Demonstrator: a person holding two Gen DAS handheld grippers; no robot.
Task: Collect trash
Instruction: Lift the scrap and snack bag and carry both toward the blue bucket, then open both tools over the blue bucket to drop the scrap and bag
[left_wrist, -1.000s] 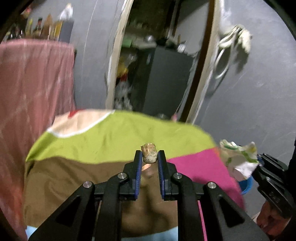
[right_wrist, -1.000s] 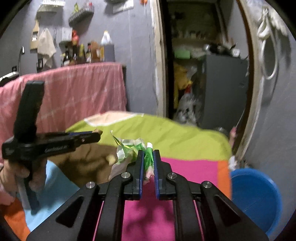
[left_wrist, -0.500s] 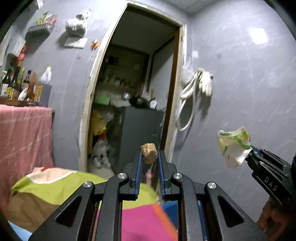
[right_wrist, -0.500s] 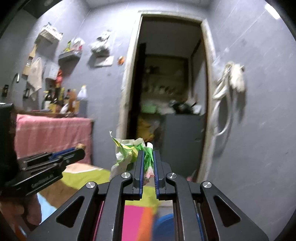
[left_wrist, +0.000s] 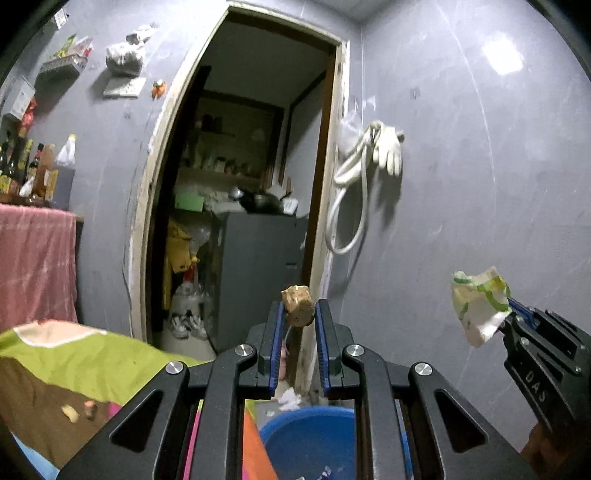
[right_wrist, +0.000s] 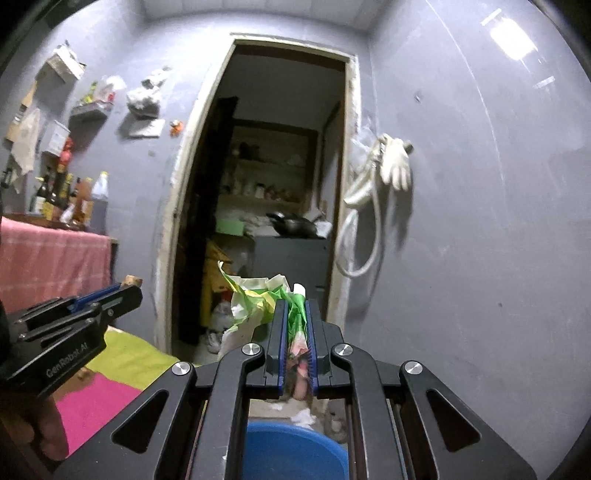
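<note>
Black left gripper (right_wrist: 127, 291) "GenRobot.AI" | right gripper (left_wrist: 517, 317) "DAS"

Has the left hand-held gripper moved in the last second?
Yes. The left hand-held gripper swung off the patchwork cloth toward the doorway, above the blue tub.

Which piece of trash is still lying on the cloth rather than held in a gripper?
The small tan scraps on the brown patch of cloth.
</note>
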